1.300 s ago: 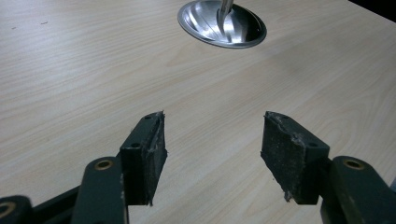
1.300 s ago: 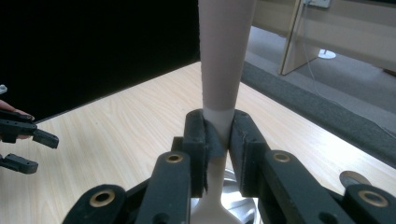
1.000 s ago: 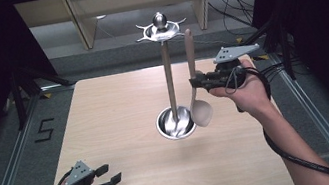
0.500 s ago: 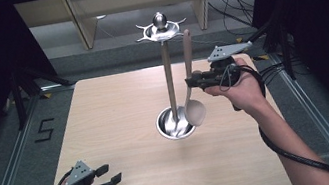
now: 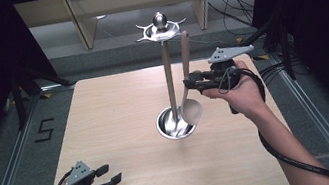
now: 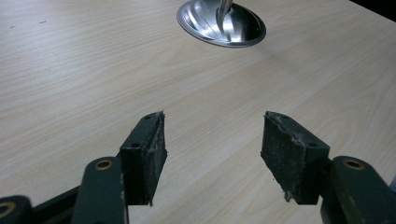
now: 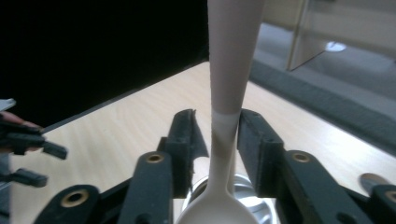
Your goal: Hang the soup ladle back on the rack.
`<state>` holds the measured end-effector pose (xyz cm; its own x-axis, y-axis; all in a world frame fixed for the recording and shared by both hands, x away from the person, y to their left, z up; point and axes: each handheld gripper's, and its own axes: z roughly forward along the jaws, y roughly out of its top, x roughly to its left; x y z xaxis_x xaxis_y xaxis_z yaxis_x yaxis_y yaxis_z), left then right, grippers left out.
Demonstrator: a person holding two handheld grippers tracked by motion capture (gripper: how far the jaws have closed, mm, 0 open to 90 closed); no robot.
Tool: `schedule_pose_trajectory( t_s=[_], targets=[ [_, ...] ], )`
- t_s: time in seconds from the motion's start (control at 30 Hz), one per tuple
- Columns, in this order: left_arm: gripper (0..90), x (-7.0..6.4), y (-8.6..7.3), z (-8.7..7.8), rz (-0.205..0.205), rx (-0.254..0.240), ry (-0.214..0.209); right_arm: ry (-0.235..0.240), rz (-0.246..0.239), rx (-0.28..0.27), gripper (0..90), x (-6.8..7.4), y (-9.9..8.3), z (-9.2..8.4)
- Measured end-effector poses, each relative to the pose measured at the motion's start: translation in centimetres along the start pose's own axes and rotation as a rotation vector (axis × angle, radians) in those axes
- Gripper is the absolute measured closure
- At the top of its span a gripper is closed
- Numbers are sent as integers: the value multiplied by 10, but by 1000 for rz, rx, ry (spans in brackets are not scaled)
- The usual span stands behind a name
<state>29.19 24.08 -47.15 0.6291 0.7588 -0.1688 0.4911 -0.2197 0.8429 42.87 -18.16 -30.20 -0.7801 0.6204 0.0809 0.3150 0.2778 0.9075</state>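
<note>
Opening around the spoon (image 5: 189,99), the right gripper's (image 5: 190,84) jaws have just been easing apart, so the pads are standing off its neck, barely gripping. Right of the stand (image 5: 170,86), the spoon is hanging from the top ring, bowl over the base. Next, I judge, the gripper is backing away right without snagging it; the left gripper (image 5: 107,179) is resting wide and empty at the near left.

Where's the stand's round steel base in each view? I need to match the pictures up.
High view: the steel base sits mid-table, at the foot of the pole.
Left gripper view: the base lies at the top edge, just right of centre.
Right gripper view: the base is at bottom centre, mostly behind the spoon.
Shared landmark: the pale wood table.
</note>
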Motion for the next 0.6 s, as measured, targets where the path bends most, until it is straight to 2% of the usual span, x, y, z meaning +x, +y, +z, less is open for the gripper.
schedule_pose_trajectory(
  t_s=[0.03,0.07,0.1,0.13,0.2,0.23,0.27,0.3,0.33,0.43,0.47,0.5,0.57,0.6],
  targets=[
    [390,0,0,0,-7,0,0,-6,11,-5,610,1,-1,-2],
    [390,0,0,0,-10,-1,0,-30,-9,-17,584,0,-3,-3],
    [390,0,0,0,5,2,0,-25,6,-8,567,1,-5,-5],
    [390,0,0,0,4,3,-1,-32,20,-8,553,2,-7,-7],
    [391,0,0,0,-6,7,9,-42,0,-11,529,2,-12,-11],
    [390,0,0,0,0,7,8,-48,20,-9,514,3,-16,-13],
    [391,0,0,0,0,7,8,-64,11,-7,503,2,-19,-16],
    [391,0,0,0,2,7,9,-71,10,-5,495,2,-22,-18],
    [390,0,0,0,2,7,10,-69,29,0,488,2,-26,-20],
    [390,-1,0,0,-9,10,17,-98,26,18,475,-1,-39,-28],
    [390,0,0,0,4,8,12,-98,35,16,471,-2,-44,-29],
    [390,-1,0,0,-10,7,13,-107,25,25,468,-5,-48,-31],
    [390,0,0,0,-3,6,16,-113,49,36,464,-7,-55,-36],
    [391,0,0,0,-7,5,15,-122,42,27,463,-10,-59,-38]
  ],
)
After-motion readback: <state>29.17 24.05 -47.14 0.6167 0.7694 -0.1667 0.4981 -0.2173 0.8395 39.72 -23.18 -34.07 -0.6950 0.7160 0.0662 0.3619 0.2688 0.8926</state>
